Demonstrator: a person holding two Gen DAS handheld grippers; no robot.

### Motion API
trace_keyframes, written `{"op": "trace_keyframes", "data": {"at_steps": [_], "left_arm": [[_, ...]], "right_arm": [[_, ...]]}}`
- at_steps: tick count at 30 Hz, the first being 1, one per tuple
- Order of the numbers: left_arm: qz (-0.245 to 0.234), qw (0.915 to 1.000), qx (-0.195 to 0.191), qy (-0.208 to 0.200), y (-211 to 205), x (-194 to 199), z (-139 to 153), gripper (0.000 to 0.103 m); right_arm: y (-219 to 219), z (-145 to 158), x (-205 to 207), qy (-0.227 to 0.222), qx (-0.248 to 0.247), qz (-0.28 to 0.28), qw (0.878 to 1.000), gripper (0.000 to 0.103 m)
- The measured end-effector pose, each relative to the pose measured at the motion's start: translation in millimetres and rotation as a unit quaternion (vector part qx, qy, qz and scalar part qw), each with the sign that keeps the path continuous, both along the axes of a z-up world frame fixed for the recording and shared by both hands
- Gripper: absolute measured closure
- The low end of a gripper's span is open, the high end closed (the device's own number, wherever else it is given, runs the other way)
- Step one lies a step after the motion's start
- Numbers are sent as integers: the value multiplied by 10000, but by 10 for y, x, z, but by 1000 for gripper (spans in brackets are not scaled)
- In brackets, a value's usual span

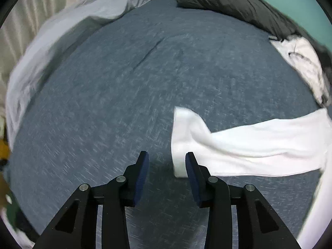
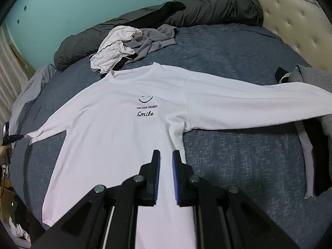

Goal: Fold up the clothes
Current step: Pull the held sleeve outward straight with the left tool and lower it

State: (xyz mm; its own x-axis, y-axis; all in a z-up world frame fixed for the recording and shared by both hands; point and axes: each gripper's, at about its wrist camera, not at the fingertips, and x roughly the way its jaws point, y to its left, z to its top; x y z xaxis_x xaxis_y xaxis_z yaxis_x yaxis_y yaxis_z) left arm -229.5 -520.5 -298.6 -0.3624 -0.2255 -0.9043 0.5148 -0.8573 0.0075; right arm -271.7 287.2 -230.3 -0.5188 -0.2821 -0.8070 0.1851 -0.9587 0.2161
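At the far left a pale lilac sheet (image 1: 47, 47) is bunched along the edge of the bed, beside a cream curtain (image 1: 27, 16). The blue-grey bedspread (image 1: 128, 87) stretches across everything.

The left gripper (image 1: 167, 161) hangs low over the bedspread with its jaws spread wide and nothing between them. The cuff of the white shirt's left-hand sleeve (image 1: 182, 143) lies flat just ahead of it, right beside the tip of one finger; whether that finger touches the cloth I cannot tell.

The white long-sleeved shirt (image 2: 116, 137) is laid out face up in the middle of the bed, collar away from me, with a small smile mark and the word "Smile" (image 2: 145, 113) on the chest. Both sleeves are stretched out sideways. The right gripper (image 2: 166, 155) sits above the lower body of the shirt near its side seam, jaws narrowly parted and empty.

Behind the collar lies a heap of white and grey clothes (image 2: 132, 45), touching the shirt's neckline, and behind that a dark grey duvet (image 2: 186, 14) is rolled along the teal wall (image 2: 83, 2).

To the right, the other sleeve (image 2: 259, 103) reaches out over a black and grey garment (image 2: 315, 145), and a cream tufted headboard (image 2: 290, 20) stands at the far right.
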Motion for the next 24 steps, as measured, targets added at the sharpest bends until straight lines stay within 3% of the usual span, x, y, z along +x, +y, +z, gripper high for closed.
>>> {"op": "trace_keyframes", "data": {"at_steps": [13, 16, 19, 24], "left_arm": [[384, 9948, 868, 363, -69, 49, -581, 62], [317, 9946, 916, 367, -39, 44, -622, 91], [235, 9948, 920, 378, -2, 58, -631, 94], [276, 9935, 999, 462, -65, 274, -388, 94]], "right_arm": [[-101, -84, 47, -75, -40, 58, 9999, 92], [-114, -110, 45, -105, -31, 50, 9999, 92], [-128, -136, 43, -134, -22, 42, 9999, 92], [-157, -151, 45, -146, -42, 54, 9999, 92]]}}
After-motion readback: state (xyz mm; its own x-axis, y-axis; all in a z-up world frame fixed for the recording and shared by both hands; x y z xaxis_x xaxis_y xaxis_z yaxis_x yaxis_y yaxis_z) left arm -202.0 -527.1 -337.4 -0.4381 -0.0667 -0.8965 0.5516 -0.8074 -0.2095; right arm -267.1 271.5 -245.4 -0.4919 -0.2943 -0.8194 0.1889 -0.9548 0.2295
